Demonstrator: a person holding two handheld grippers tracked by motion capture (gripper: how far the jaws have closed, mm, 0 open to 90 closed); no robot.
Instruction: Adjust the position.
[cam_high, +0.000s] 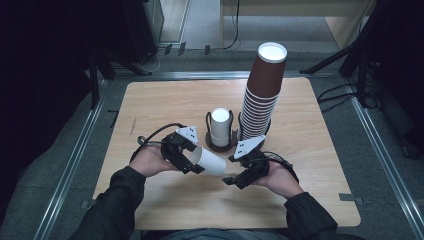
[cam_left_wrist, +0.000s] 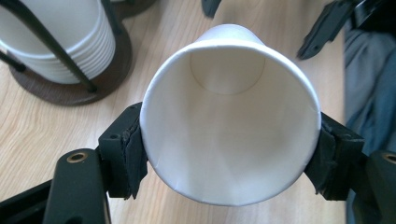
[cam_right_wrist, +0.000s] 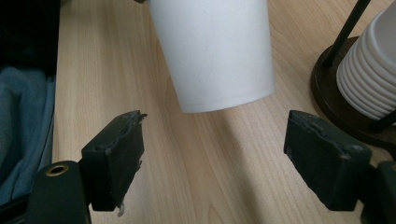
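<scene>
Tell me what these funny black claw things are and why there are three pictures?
A person sits at a wooden table holding a claw tool in each hand. One camera looks down from above; one small camera rides on each claw. The left gripper pinches a white paper cup near its rim, lying on its side. The right gripper is open, its jaws apart just short of the cup's bottom. Also on the table: a tall brown cup stack and a round holder with a white cup stack.

you have a light wooden table (cam_high: 150, 100) with rounded corners. on it stands a dark round holder (cam_high: 220, 146) of white cups, touching a tall brown cup stack (cam_high: 262, 90) beside it.
</scene>
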